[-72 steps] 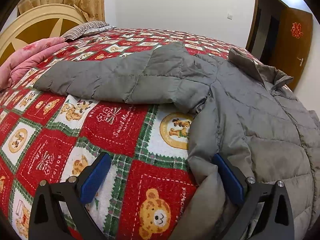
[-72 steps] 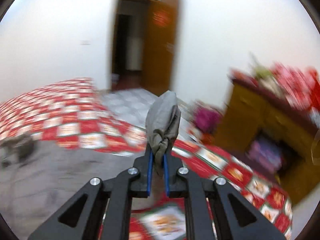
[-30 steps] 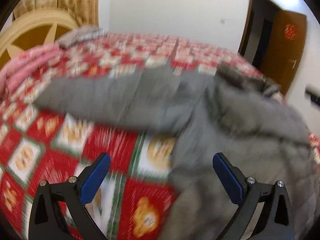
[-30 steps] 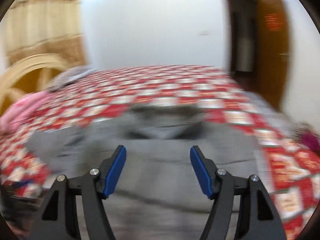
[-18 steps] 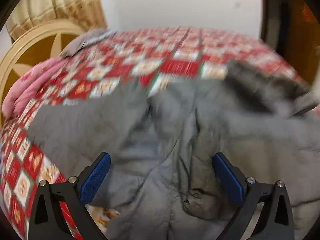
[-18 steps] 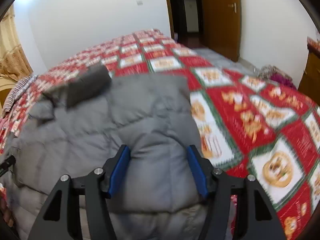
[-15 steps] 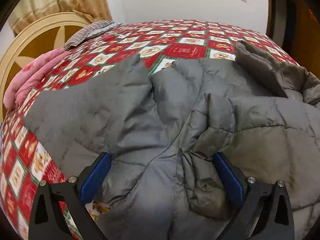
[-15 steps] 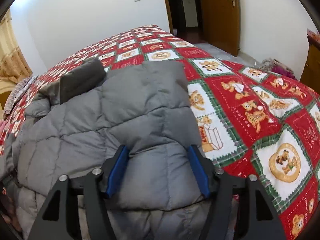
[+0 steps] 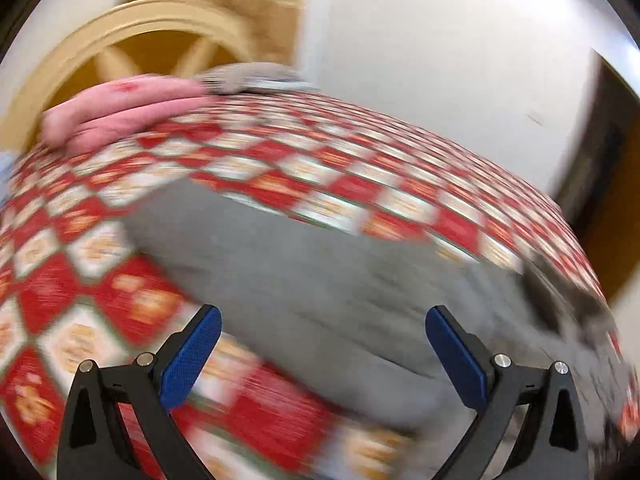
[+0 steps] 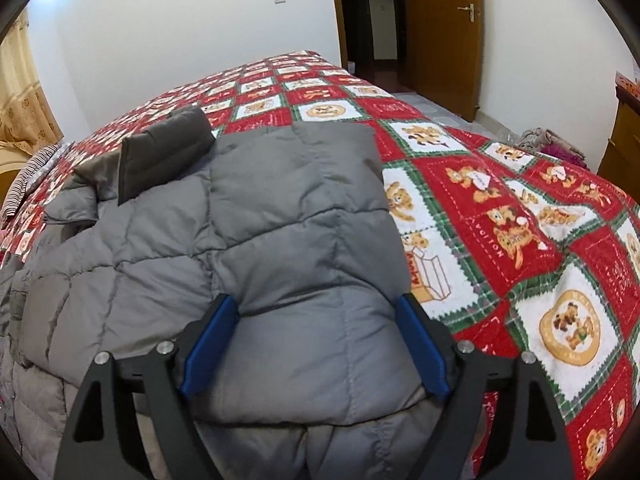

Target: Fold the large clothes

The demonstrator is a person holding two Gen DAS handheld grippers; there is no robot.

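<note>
A grey quilted jacket [image 10: 168, 248] lies spread on the red and white bear-print bedspread [image 10: 520, 220], its dark collar [image 10: 164, 152] toward the far left. One sleeve [image 10: 304, 208] is folded across the jacket's body. My right gripper [image 10: 317, 304] hangs just over that sleeve. Its jaws are opening, the puffy sleeve lies between the blue pads, and neither pad clamps it. In the blurred left wrist view my left gripper [image 9: 323, 320] stands wide open and holds nothing. It hovers above the other grey sleeve [image 9: 304, 276], which stretches out to the left.
A pink blanket [image 9: 120, 108] and a striped pillow [image 9: 248, 78] lie by the cream headboard [image 9: 132, 40]. Past the bed's far corner stands an open wooden door [image 10: 440, 32]. At the right are a wooden cabinet [image 10: 624, 132] and a pile of cloth on the floor [image 10: 548, 142].
My right gripper, earlier shut on the sleeve end, has laid it over the jacket, let go and widened. My left gripper has swung left from the jacket's body toward the outstretched sleeve.
</note>
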